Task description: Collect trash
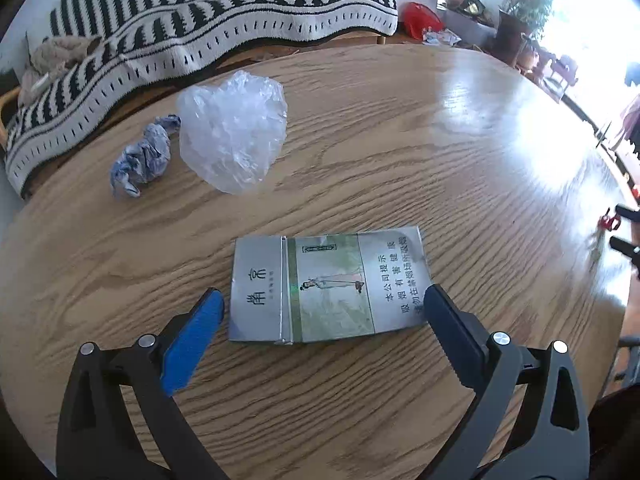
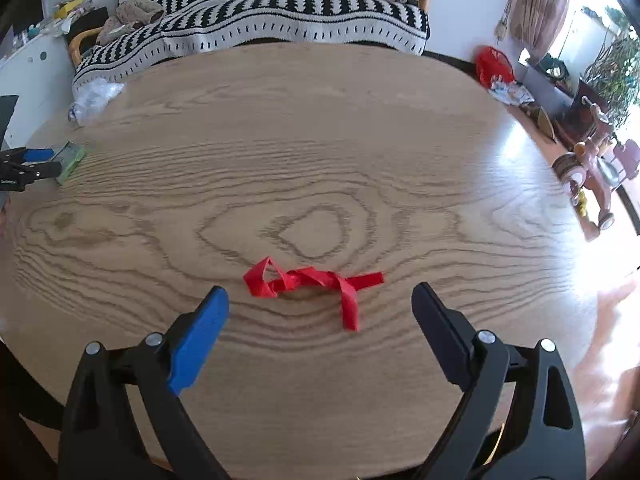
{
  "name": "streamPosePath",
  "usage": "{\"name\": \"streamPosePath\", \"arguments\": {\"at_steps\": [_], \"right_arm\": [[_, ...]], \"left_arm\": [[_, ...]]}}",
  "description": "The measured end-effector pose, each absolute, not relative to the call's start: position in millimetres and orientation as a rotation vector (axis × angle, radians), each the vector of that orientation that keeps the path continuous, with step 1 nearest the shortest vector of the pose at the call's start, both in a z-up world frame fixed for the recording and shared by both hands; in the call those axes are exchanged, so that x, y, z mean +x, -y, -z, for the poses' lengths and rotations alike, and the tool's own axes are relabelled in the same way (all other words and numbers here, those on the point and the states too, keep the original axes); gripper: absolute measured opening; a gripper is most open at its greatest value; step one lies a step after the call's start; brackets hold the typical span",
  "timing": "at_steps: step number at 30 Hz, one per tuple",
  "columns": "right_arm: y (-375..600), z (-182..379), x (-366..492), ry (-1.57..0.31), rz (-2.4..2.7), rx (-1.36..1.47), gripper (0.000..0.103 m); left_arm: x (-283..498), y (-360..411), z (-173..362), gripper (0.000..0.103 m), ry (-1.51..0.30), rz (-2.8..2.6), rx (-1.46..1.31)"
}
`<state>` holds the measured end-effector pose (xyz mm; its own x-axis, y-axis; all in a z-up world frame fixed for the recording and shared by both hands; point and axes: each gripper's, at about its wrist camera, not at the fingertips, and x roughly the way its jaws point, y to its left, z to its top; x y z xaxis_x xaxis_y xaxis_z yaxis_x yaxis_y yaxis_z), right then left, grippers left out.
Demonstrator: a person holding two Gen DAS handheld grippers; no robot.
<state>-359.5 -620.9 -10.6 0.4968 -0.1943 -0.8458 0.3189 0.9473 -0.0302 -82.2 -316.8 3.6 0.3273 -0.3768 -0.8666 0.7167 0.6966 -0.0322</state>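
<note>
A flattened silver-green cigarette pack [image 1: 328, 286] lies on the round wooden table [image 1: 400, 140]. My left gripper [image 1: 324, 304] is open, its fingers standing either side of the pack. Beyond it lie a crumpled clear plastic bag [image 1: 234, 132] and a crumpled blue-white paper wad [image 1: 144, 156]. A twisted red ribbon [image 2: 312, 284] lies on the table in the right wrist view. My right gripper [image 2: 320, 300] is open and empty, just short of the ribbon. The left gripper [image 2: 32, 164], the pack [image 2: 72, 162] and the plastic bag [image 2: 94, 98] show at the left edge of that view.
A sofa with a black-and-white striped blanket [image 1: 200, 20] runs behind the table. A red bag [image 2: 494, 64] and loose litter lie on the floor at the right. A child's tricycle [image 2: 592, 168] and plants stand by the bright window.
</note>
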Motion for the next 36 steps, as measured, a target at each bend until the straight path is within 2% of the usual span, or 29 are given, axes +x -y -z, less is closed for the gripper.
{"name": "streamPosePath", "arguments": {"at_steps": [3, 4, 7, 10, 13, 15, 17, 22, 27, 36], "right_arm": [[621, 16, -354, -1.005, 0.292, 0.161, 0.088], [620, 15, -352, -1.004, 0.291, 0.169, 0.085], [618, 12, -348, -0.993, 0.290, 0.171, 0.065], [612, 10, -344, -0.992, 0.278, 0.163, 0.060], [607, 9, -341, -0.996, 0.260, 0.158, 0.047], [603, 8, -338, -0.994, 0.248, 0.153, 0.031], [599, 7, -336, -0.997, 0.246, 0.151, 0.026], [592, 8, -330, -0.997, 0.253, 0.145, 0.023], [585, 4, -327, -0.987, 0.224, 0.143, 0.021], [581, 4, -329, -0.992, 0.202, 0.138, 0.021]], "left_arm": [[-82, 318, -1, 0.097, -1.004, 0.748, 0.371], [-82, 319, -1, 0.097, -1.006, 0.751, 0.364], [-82, 320, 1, 0.097, -1.028, 0.734, 0.332], [-91, 328, -2, 0.097, -1.016, 0.731, 0.371], [-93, 331, -3, 0.097, -0.990, 0.727, 0.396], [-90, 328, 0, 0.097, -1.023, 0.738, 0.358], [-89, 328, 2, 0.098, -1.016, 0.745, 0.338], [-95, 329, -4, 0.097, -1.009, 0.758, 0.386], [-98, 319, -23, 0.097, -0.896, 0.852, 0.516], [-72, 309, -7, 0.097, -0.888, 1.129, 0.707]]}}
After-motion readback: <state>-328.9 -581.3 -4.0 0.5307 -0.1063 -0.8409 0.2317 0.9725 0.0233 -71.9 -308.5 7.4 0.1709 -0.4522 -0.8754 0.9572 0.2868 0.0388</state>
